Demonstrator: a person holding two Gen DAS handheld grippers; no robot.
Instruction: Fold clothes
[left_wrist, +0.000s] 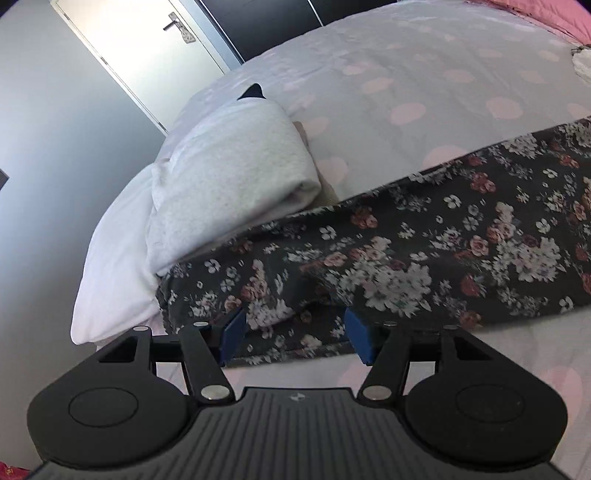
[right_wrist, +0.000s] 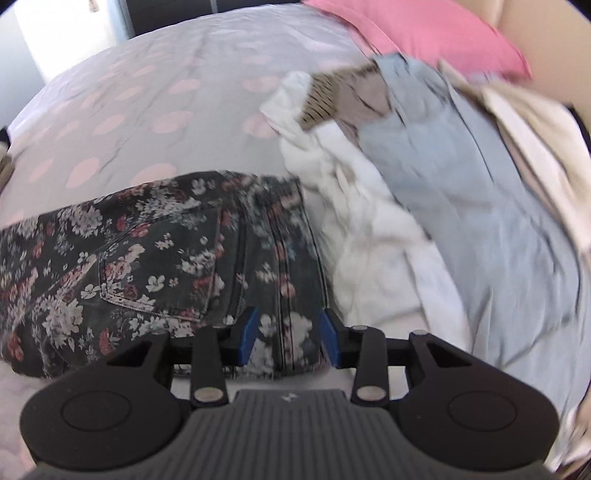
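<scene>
Your dark flowered trousers lie flat in a long strip across the bed, on its grey cover with pink spots. Your left tongs hang spread over one end of the trousers, pinching nothing. Your right tongs stand apart over the waistband end, also empty. Beside that end lies a heap of clothes; beside the other, a folded white towel.

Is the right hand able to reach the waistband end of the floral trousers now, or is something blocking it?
Probably yes. The right tongs hang open just over the waistband end of the floral trousers, and nothing lies between. The pile of unfolded clothes sits off to the side, not across it.
</scene>
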